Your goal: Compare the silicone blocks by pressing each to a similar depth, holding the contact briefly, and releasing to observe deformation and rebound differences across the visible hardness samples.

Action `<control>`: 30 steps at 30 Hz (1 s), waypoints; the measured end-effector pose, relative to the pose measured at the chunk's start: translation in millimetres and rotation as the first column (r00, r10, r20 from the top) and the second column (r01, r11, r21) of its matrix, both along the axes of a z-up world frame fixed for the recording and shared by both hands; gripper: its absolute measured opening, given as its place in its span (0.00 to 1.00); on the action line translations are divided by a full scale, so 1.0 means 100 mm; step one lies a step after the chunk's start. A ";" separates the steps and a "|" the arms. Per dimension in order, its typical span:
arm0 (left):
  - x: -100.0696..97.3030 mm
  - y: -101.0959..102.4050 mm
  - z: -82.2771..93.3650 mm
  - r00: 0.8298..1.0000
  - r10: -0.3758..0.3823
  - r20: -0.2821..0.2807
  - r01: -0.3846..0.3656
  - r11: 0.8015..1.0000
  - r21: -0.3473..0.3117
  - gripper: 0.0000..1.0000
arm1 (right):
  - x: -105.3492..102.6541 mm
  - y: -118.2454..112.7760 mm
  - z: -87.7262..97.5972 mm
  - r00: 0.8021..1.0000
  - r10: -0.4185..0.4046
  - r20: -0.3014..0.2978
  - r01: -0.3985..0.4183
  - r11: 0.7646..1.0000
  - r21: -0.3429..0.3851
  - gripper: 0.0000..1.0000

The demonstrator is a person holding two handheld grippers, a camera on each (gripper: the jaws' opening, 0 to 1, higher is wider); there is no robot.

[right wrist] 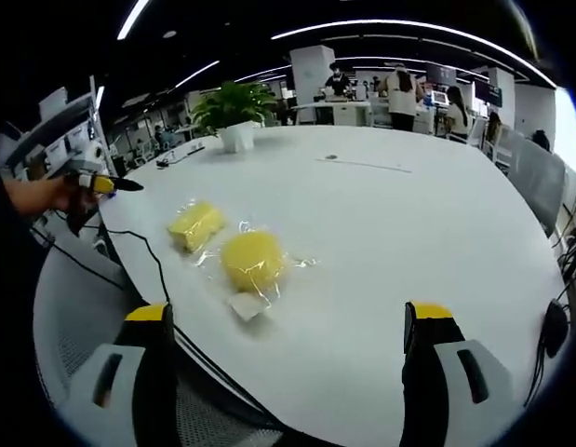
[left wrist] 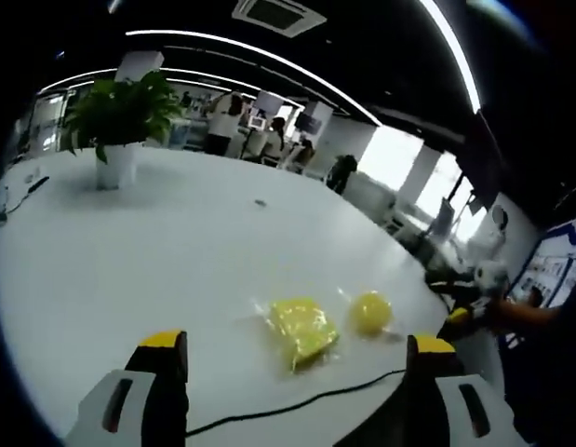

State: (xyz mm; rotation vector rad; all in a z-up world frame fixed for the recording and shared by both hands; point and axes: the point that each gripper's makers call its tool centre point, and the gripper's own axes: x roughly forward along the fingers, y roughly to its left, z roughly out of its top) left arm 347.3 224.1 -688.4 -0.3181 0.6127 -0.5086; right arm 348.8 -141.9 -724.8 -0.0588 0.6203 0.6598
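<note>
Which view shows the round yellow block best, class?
The right gripper view: the round block lies near and large in its clear wrap, between the open right claw tips. In the left gripper view the round block is smaller and farther off, beside the square block.

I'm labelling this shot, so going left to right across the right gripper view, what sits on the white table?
Black cable → rectangular yellow block in clear wrap → round yellow block in clear wrap. The potted plant stands far back, above the two blocks.
</note>
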 end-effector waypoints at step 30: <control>0.92 -0.15 -0.75 0.962 0.096 -0.257 -0.161 0.955 -0.248 0.33 | -0.14 0.02 -0.08 0.998 -0.013 -0.056 0.016 0.998 0.055 0.87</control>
